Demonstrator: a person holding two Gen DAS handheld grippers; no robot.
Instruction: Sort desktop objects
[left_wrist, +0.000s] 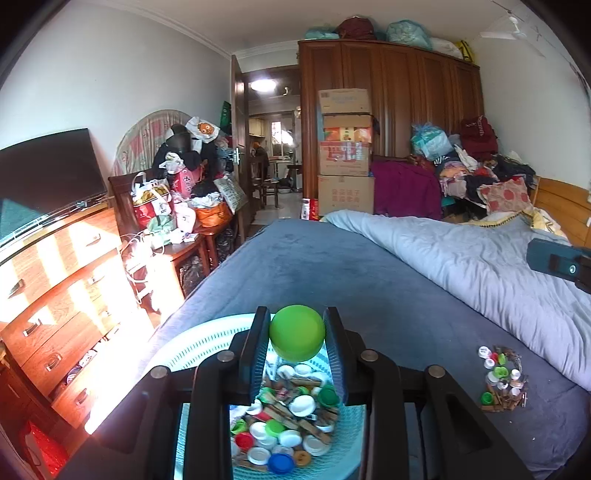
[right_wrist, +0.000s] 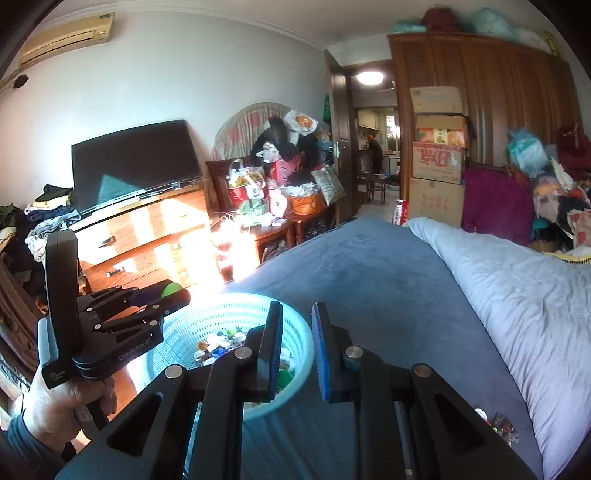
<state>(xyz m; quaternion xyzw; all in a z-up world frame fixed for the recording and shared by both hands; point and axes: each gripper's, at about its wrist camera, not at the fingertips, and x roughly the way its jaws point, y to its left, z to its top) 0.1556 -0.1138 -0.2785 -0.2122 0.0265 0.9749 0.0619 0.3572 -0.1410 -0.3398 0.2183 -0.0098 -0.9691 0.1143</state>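
My left gripper (left_wrist: 297, 332) is shut on a green ball (left_wrist: 297, 333) and holds it above a light blue plastic basket (left_wrist: 192, 347). The basket holds several bottle caps and wooden clothespins (left_wrist: 291, 417). A small pile of caps and clothespins (left_wrist: 503, 380) lies on the blue bedspread to the right. In the right wrist view, my right gripper (right_wrist: 297, 354) is open and empty above the basket's (right_wrist: 221, 310) near right rim. The left gripper (right_wrist: 162, 295) with the green ball (right_wrist: 170, 290) is over the basket's far left edge. The small pile (right_wrist: 500, 428) shows at lower right.
The bed has a blue sheet (left_wrist: 325, 266) and a pale quilt (left_wrist: 480, 266) on the right. A wooden dresser (left_wrist: 62, 295) with a TV (left_wrist: 48, 170) stands left of the bed. Cluttered chairs, stacked boxes (left_wrist: 345, 155) and a wardrobe stand beyond.
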